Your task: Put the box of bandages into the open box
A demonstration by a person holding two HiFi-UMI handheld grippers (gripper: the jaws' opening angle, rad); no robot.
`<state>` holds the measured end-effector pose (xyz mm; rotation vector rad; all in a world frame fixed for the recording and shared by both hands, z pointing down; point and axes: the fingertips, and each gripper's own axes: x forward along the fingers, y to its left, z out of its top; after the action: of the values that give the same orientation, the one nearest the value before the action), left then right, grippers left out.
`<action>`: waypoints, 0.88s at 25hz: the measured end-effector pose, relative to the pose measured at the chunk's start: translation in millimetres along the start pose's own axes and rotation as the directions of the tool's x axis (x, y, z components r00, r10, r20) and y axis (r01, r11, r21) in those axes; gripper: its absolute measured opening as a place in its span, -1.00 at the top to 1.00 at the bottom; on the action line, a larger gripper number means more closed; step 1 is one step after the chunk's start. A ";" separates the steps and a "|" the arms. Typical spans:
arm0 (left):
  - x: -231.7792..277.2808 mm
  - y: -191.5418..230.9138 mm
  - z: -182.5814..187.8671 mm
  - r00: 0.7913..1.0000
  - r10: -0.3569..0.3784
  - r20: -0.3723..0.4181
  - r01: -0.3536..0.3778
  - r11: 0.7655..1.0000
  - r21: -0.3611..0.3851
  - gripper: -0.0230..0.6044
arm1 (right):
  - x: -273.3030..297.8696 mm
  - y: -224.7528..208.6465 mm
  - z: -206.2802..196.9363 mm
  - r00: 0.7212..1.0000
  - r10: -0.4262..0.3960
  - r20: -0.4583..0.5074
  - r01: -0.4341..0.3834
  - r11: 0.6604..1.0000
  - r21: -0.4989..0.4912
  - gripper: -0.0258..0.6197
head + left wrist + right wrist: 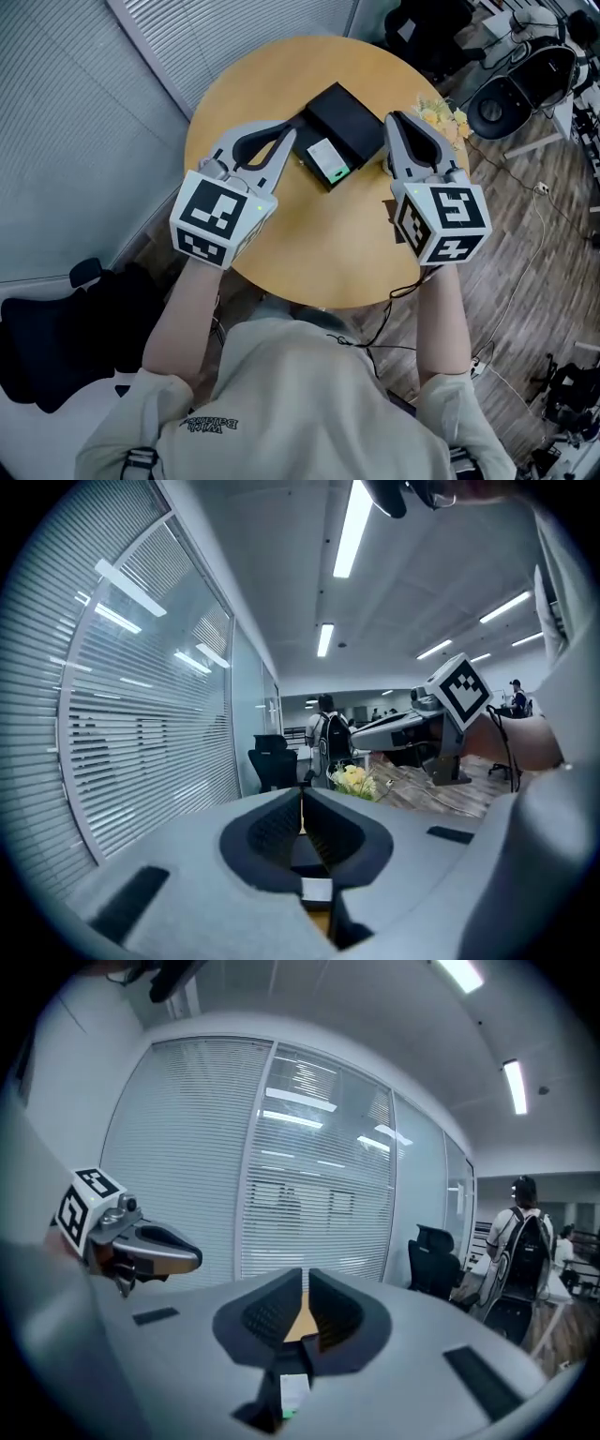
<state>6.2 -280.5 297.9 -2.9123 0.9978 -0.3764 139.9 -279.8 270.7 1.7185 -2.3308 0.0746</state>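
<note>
Shoulders in a beige shirt (281, 403) fill the bottom of the head view, with bare forearms running out to both grippers.

Task item: the box of bandages (328, 159) (white, green corner) lies flat in the near half of the open box (349, 114), with black rim showing round it. The far half of that box reads as a plain black block. Both are on the far part of the round wooden bench (319, 244).

- left gripper (289, 134): in the head view its tips are just beside the left edge of the open box. The jaws are fully together, with only a hairline seam between the pads in its own view, and nothing is held.
- right gripper (394, 122): its tips are just right of the open box. The jaws are closed as well, with a sliver of bench colour behind the pads (nothing gripped).

Neither gripper touches the box of bandages. Both gripper views look out roughly level across the room, and each catches the other gripper off to the side.

Outward from there:
- yellow flowers (441, 117) at the bench's right edge, just past the right gripper
- slatted blinds (56, 112) along the left wall
- a black office chair (274, 761) and a standing person with a backpack (328, 735) in the background, seen in both gripper views
- wood floor with cables (539, 225) to the right of the bench
</note>
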 end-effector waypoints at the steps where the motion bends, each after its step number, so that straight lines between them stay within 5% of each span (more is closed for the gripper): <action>1: -3.9 -2.3 7.4 1.000 0.001 0.012 -0.001 1.000 0.007 0.85 | -9.0 0.3 4.7 1.000 0.003 0.010 -0.003 1.000 0.002 0.79; 12: -49.3 -40.1 66.5 0.993 -0.025 0.115 0.017 0.997 0.069 0.85 | -99.1 11.9 48.7 0.991 0.007 0.135 -0.009 1.000 0.019 0.79; 22: -73.7 -71.5 66.9 0.993 -0.072 0.098 0.062 0.993 0.096 0.85 | -152.9 19.1 57.6 0.986 -0.016 0.165 0.018 1.000 -0.012 0.79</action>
<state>8.9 -181.7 225.5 -2.8545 0.8468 -0.2664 154.6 -141.7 182.4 1.8006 -2.4254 -0.0899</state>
